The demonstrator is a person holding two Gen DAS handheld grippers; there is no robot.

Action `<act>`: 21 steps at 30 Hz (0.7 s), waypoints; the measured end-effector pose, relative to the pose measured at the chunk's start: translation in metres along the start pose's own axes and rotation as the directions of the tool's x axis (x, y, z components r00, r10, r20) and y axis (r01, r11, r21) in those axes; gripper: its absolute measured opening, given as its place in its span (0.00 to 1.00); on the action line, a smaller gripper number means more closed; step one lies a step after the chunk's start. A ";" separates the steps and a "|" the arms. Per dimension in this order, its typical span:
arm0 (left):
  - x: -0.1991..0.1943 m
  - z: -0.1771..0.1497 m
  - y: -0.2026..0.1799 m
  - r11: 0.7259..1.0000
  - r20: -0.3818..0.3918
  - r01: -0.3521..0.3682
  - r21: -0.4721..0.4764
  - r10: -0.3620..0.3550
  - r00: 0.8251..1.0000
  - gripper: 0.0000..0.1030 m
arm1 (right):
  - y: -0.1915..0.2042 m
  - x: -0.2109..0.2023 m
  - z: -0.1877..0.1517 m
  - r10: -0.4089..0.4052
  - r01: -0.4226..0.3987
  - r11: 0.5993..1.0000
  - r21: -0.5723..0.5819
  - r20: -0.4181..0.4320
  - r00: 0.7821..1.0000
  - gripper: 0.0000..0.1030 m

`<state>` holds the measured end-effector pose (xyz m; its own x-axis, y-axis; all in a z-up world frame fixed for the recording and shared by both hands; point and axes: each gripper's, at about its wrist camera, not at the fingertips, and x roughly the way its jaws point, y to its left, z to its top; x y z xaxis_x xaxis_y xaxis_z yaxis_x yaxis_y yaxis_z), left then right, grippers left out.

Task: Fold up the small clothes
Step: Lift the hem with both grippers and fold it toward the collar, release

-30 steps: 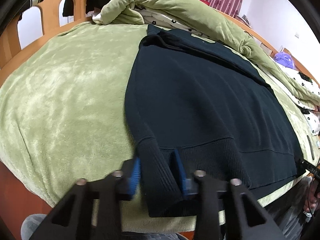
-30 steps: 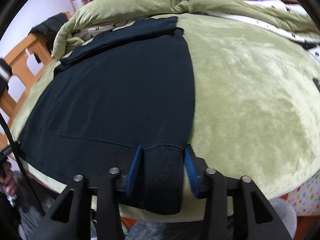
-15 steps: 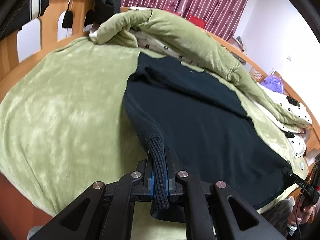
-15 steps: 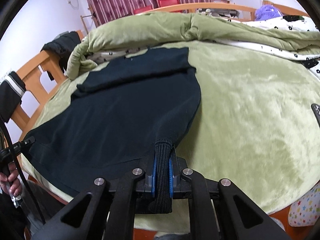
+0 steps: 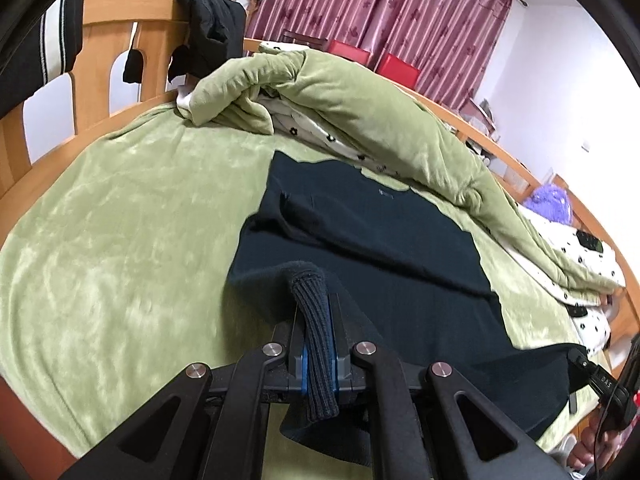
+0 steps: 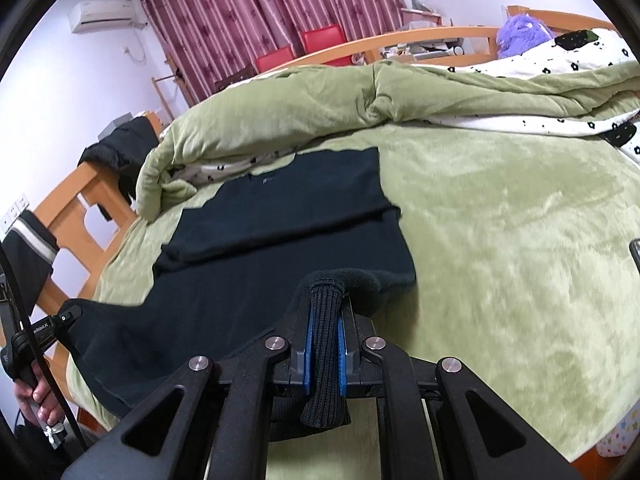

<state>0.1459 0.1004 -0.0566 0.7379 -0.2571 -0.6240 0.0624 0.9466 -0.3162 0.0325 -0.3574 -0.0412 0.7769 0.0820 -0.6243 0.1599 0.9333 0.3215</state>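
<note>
Dark sweater (image 5: 372, 248) on green bed cover (image 5: 120, 240), both ribbed hem corners pinched and lifted.

Left gripper (image 5: 318, 320): jaws pressed together on the ribbed hem at one bottom corner of the sweater, the knit bunched between the blue pads, its end hanging out behind them. Right gripper (image 6: 325, 320): likewise clamped on the ribbed hem at the opposite corner. Sweater: near edge raised off the cover at each gripper; the rest lies flat ahead of the grippers, a sleeve folded across the chest, neckline with small label at the far end. Beyond the sweater: rolled green quilt (image 5: 360, 112) with a white, black-flowered lining. Wooden bed frame (image 5: 116, 52) left of the left gripper, dark garments draped over it. Maroon curtains (image 6: 272, 12) at the far wall.
</note>
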 end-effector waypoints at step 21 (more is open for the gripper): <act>0.100 0.100 -0.007 1.000 0.012 0.001 -0.017 0.000 1.000 0.07 | 0.007 0.093 0.116 -0.012 0.010 0.998 0.070 0.026 1.000 0.09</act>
<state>0.2863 0.0878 -0.0455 0.7459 -0.2551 -0.6152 0.0514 0.9430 -0.3287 0.1760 -0.3839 -0.0148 0.7903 0.0619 -0.6096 0.2098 0.9074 0.3642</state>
